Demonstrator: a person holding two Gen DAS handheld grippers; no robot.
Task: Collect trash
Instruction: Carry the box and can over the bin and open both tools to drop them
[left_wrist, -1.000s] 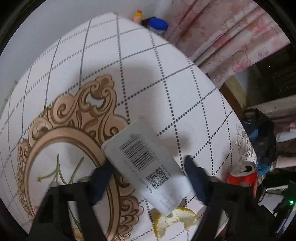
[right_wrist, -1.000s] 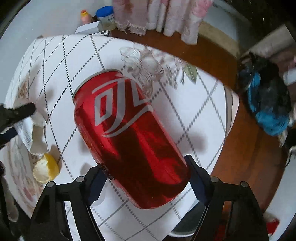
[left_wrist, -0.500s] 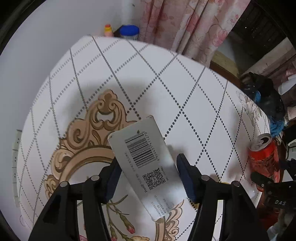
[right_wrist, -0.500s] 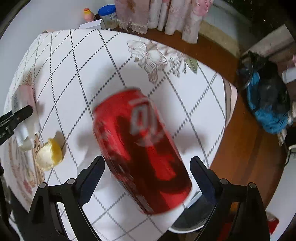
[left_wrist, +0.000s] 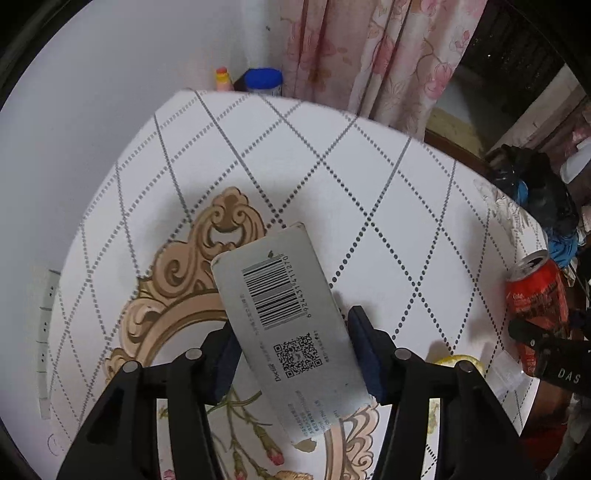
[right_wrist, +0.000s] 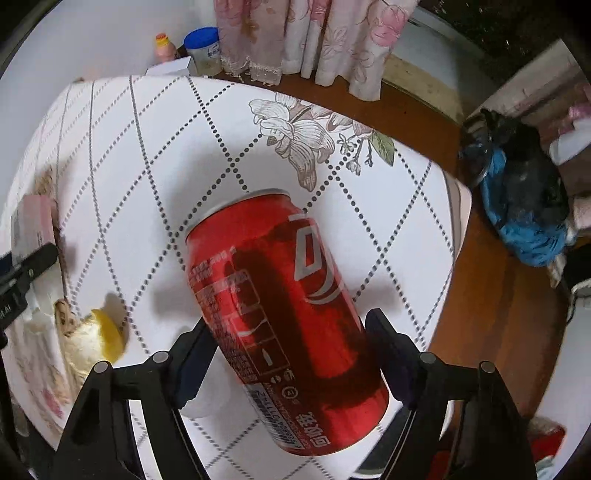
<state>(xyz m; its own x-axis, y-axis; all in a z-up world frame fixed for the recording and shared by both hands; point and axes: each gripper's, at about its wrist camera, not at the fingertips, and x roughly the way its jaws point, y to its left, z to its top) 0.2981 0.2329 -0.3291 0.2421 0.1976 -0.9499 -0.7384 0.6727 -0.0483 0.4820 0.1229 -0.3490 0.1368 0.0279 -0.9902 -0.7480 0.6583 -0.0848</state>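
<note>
Two tongs each hold one piece of trash above the table (left_wrist: 369, 177), lifted clear so it can go to a bin: the left tongs (left_wrist: 291, 347) have just been closing on a flat box (left_wrist: 280, 314), and the right tongs (right_wrist: 288, 350) have just been closing on a red can (right_wrist: 280, 310). Only the right view shows the yellow peel (right_wrist: 99, 332) plainly, lying on the cloth beside the left tongs.

The counter (left_wrist: 369, 177) is covered by a white cloth crossed with dotted grey diamond lines. A tan scrollwork frame (left_wrist: 192, 273) with pink flower stems inside it is printed at the cloth's middle, and a pale flower motif (right_wrist: 295, 136) near one edge. Brown wood (right_wrist: 480, 295) shows where the cloth ends. A piece of yellow citrus peel (right_wrist: 96, 332) lies directly on the cloth, just beside the scrollwork. At the far end, by the wall, stand a blue-lidded tub (right_wrist: 201, 46), a small pink bottle (right_wrist: 164, 48) and a white box (right_wrist: 168, 70).
</note>
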